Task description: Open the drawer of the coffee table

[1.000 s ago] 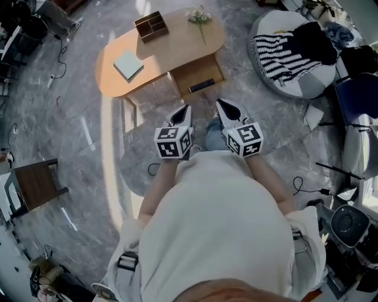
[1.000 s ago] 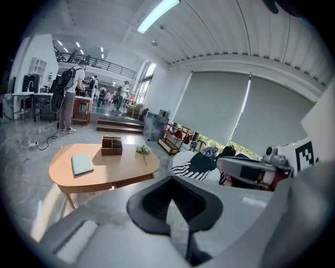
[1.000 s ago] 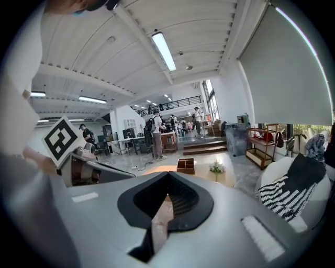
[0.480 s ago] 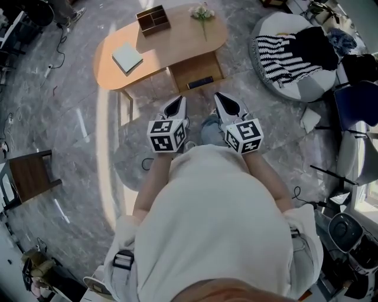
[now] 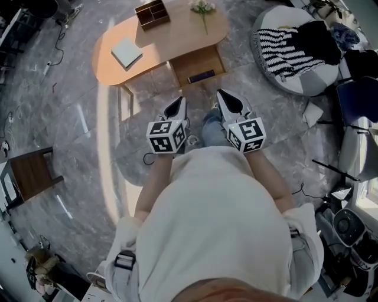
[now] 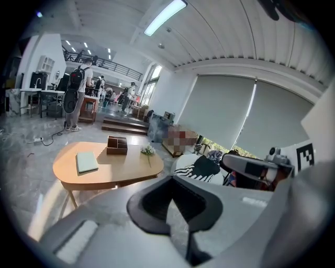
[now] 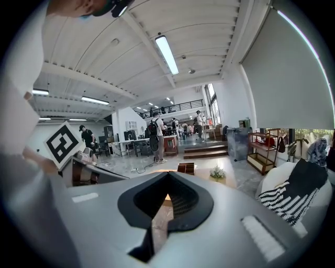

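The oval wooden coffee table (image 5: 168,42) stands on the grey floor ahead of me. Its drawer (image 5: 198,63) hangs under the near edge, with a dark handle (image 5: 201,76) on the front facing me. My left gripper (image 5: 175,107) and right gripper (image 5: 228,101) are held side by side at waist height, short of the table and touching nothing. Both are shut and empty. In the left gripper view the left gripper (image 6: 174,196) points over the table top (image 6: 112,170). The right gripper (image 7: 166,191) points toward the table (image 7: 224,181).
On the table lie a pale green notebook (image 5: 127,52), a brown divided box (image 5: 152,13) and a small flower sprig (image 5: 202,8). A round cushion with striped cloth (image 5: 292,50) sits to the right, a dark stool (image 5: 32,174) to the left. Cables trail across the floor.
The table has slid slightly toward the top of the head view. Both grippers stay shut and in about the same place before me.
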`<action>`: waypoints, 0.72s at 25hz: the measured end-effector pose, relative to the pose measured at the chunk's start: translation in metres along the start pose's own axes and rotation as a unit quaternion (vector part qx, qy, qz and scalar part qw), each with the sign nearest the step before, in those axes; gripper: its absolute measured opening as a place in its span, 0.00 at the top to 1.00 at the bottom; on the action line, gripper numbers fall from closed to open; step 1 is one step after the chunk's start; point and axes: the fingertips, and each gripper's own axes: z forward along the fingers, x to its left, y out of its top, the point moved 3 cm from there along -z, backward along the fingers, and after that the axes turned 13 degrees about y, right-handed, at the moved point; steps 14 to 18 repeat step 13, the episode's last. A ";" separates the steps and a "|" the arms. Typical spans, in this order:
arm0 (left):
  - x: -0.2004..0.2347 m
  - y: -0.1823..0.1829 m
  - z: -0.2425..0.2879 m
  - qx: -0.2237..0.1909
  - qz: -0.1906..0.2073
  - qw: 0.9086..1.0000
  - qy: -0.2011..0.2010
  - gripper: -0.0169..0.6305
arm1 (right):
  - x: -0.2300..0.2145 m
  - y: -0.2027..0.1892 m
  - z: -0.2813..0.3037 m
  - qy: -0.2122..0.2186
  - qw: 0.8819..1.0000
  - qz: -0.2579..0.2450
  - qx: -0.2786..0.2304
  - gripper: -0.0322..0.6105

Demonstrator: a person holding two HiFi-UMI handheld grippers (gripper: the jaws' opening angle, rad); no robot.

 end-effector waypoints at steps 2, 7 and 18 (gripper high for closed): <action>0.002 -0.001 0.000 0.000 0.002 1.000 0.001 0.97 | 0.001 -0.001 0.000 -0.001 1.000 -0.003 0.002 0.95; 0.009 -0.002 -0.001 -0.003 -0.006 1.000 0.006 0.97 | 0.007 -0.007 0.001 0.003 1.000 -0.002 0.011 0.95; 0.013 -0.004 -0.001 -0.006 -0.009 1.000 0.007 0.97 | 0.008 -0.010 0.002 0.002 1.000 -0.003 0.009 0.95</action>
